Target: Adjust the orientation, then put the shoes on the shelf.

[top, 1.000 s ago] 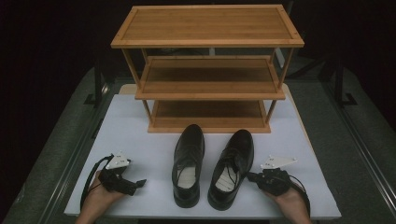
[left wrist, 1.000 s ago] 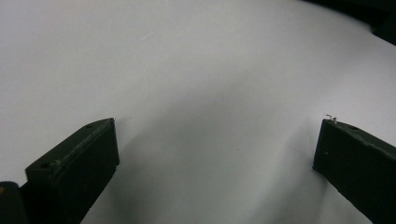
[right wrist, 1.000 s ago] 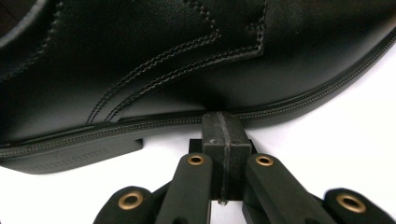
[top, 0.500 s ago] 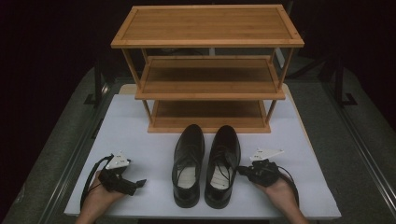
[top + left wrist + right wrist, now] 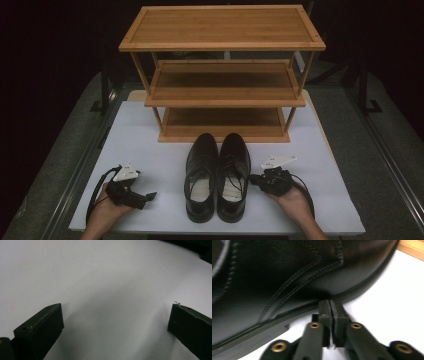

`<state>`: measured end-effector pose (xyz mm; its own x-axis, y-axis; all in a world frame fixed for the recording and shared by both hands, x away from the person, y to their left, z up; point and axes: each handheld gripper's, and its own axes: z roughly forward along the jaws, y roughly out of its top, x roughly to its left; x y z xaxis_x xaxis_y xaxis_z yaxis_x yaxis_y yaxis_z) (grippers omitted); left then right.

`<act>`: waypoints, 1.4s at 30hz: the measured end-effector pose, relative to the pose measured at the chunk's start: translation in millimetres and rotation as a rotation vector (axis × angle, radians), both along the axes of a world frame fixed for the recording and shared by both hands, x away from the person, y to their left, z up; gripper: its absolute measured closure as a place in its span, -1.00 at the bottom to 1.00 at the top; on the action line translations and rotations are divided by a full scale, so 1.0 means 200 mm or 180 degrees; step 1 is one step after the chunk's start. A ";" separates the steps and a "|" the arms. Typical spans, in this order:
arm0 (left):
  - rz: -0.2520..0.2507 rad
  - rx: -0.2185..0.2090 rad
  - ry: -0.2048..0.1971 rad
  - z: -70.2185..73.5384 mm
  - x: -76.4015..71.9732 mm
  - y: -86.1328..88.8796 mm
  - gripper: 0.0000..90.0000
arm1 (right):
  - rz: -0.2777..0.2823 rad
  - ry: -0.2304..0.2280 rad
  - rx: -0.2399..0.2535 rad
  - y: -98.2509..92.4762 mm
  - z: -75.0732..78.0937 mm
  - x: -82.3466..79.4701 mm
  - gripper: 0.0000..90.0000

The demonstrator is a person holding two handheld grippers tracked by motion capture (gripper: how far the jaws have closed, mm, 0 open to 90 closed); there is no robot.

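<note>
Two black leather lace-up shoes stand side by side, touching, on a white table top [image 5: 150,150], toes pointing away from the person toward a wooden rack. The right shoe [image 5: 234,175] is the one being handled; the left shoe [image 5: 201,177] sits against its inner side. The right shoe's toe lies just short of the rack's lowest shelf, and its heel is near the table's front edge. The right gripper [image 5: 254,178] is held low against the outer side of this shoe, about midway along its length, with its tips at the edge of the sole. In the right gripper view, the right gripper [image 5: 329,305] has its two pads pressed flat together with nothing between them, and their ends meet the stitched welt where the upper joins the sole; the jaws have just eased apart very slightly. The person's right hand [image 5: 292,202] cups the gripper from behind, a black cable looping beside it. Well apart, at the table's near left corner, the left gripper [image 5: 147,196] rests in the person's left hand [image 5: 105,215], pointing toward the shoes. Its jaws stand wide, with only bare white table between them. Behind the shoes stands the three-shelf bamboo rack [image 5: 222,75], all shelves bare. Dark surroundings border the table.
</note>
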<state>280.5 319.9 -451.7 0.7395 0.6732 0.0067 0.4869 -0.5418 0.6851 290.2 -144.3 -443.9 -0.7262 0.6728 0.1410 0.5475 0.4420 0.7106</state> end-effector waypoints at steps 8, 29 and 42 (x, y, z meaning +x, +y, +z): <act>0.0085 -0.0138 0.0014 0.02 0.00 0.02 -0.86 | -0.0170 0.0001 -0.0010 -0.04 0.02 0.01 0.45; -0.0114 -0.0332 -0.0112 0.22 0.00 -0.17 -0.66 | -0.0246 -0.0211 0.0231 -0.14 0.21 -0.02 -0.01; -0.0518 -0.0480 -0.0239 0.42 0.08 -0.39 -0.58 | -0.0066 -0.0297 0.0499 -0.09 0.34 -0.03 -0.02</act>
<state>297.3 240.9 -368.0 0.8396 0.5426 -0.0258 0.3462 -0.4977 0.7953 284.4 -162.0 -375.4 -0.7274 0.6628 0.1778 0.4836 0.3113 0.8180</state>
